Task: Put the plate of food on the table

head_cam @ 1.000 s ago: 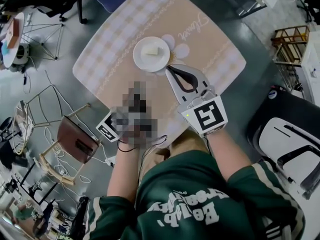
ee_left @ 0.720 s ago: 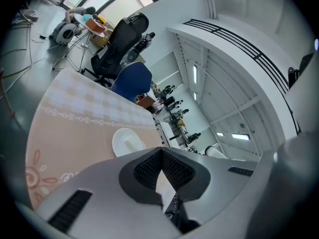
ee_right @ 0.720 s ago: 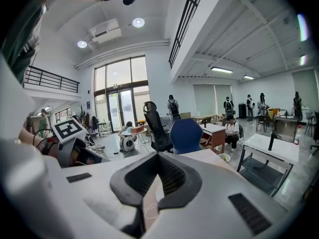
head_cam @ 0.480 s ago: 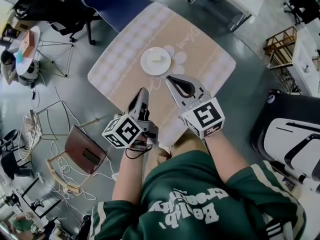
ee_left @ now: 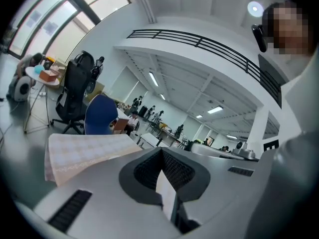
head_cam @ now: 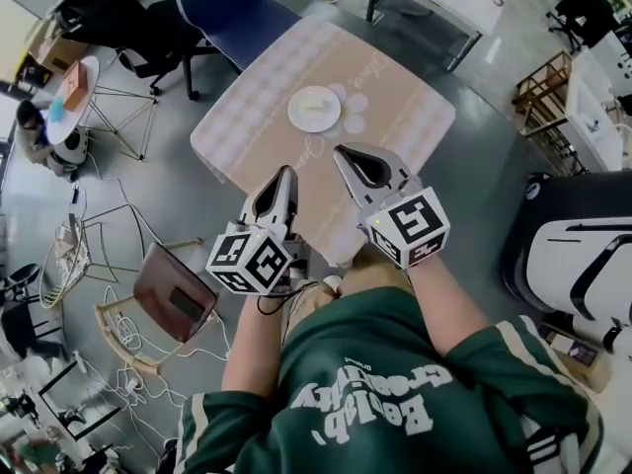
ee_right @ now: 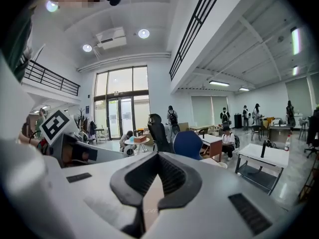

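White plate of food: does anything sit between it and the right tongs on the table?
Nothing visible does. The round white plate of food already sits on the beige checked table; only the table's bare surface shows between it and the right tongs, which are shut and empty.

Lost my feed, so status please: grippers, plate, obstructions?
Left hand-held gripper shut, empty; right hand-held gripper likewise. Round white plate of food set on beige checked table, clear of both. Nothing in the way.
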`<state>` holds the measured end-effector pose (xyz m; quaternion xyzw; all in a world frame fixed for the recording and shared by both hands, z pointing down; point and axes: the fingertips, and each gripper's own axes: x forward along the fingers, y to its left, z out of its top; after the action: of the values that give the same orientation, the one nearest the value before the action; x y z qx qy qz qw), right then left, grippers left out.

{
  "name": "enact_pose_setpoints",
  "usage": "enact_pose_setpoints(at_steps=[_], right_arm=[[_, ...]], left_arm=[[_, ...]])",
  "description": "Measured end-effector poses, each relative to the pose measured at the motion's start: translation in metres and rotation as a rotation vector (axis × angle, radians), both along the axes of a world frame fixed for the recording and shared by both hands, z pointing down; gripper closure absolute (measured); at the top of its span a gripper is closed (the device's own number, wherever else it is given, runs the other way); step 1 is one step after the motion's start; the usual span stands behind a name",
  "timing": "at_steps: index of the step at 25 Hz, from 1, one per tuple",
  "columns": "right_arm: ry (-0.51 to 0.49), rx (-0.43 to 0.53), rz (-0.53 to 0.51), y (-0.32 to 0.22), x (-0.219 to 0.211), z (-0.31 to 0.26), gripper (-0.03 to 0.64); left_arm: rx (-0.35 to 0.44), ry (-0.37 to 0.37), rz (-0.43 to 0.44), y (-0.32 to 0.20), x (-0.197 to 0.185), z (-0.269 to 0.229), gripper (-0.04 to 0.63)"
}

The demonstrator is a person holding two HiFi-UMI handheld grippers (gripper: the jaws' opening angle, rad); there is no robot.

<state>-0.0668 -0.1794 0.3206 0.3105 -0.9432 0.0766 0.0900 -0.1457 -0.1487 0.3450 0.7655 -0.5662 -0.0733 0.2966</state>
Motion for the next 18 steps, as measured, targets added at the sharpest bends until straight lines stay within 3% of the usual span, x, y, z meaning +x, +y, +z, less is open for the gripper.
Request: enact_pose_setpoints(at_steps=[14, 18], right_arm=[[-0.019, 0.094, 0.101, 0.109, 0.035, -0.068, 0.601], [-0.020, 0.108, 0.122, 0.125, 0.048, -0.083, 0.601]], left_arm=[[0.333, -0.506, 0.062, 0.101, 0.024, -0.114, 0.586], [0.387, -0.564, 0.057, 0.115, 0.033, -0.131, 0.586]])
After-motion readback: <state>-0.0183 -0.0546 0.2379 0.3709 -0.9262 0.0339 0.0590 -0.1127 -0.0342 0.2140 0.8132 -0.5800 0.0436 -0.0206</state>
